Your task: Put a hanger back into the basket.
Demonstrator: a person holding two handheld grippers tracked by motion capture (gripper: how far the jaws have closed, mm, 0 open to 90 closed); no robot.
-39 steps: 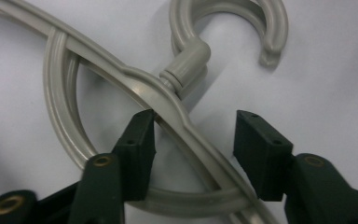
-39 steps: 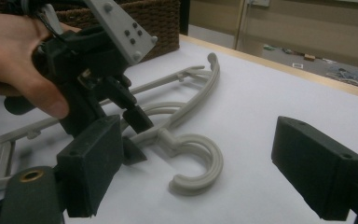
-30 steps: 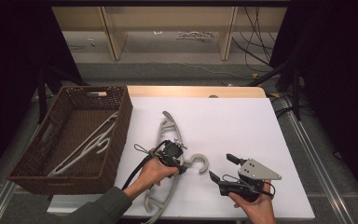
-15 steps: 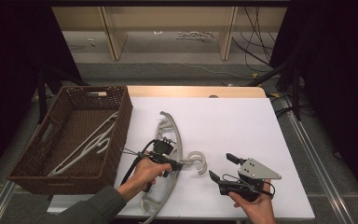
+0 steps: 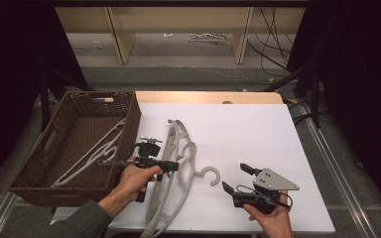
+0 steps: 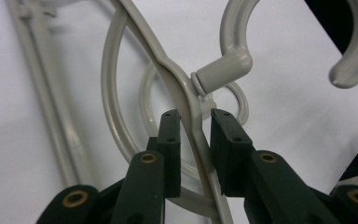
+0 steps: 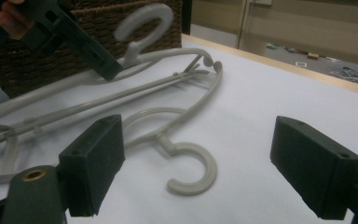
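Note:
Two grey plastic hangers lie overlapped on the white table top (image 5: 238,129). My left gripper (image 5: 174,166) (image 6: 196,126) is shut on the upper hanger (image 5: 171,144) (image 6: 186,98) at its thin neck, just under the swivel hook (image 6: 228,60). In the right gripper view that hook (image 7: 144,18) stands raised beside the left gripper's jaw. The lower hanger's hook (image 5: 211,174) (image 7: 193,170) rests flat on the table. My right gripper (image 5: 235,178) (image 7: 200,149) is held open near the front edge, apart from the hook, with nothing between its jaws.
A brown wicker basket (image 5: 129,114) stands at the table's left side with more grey hangers (image 5: 92,156) inside. Wooden shelving and cables sit on the floor beyond the table's far edge.
My left gripper has moved left toward the basket, pulling the upper hanger partly off the lower one. The right gripper has stayed in place, open.

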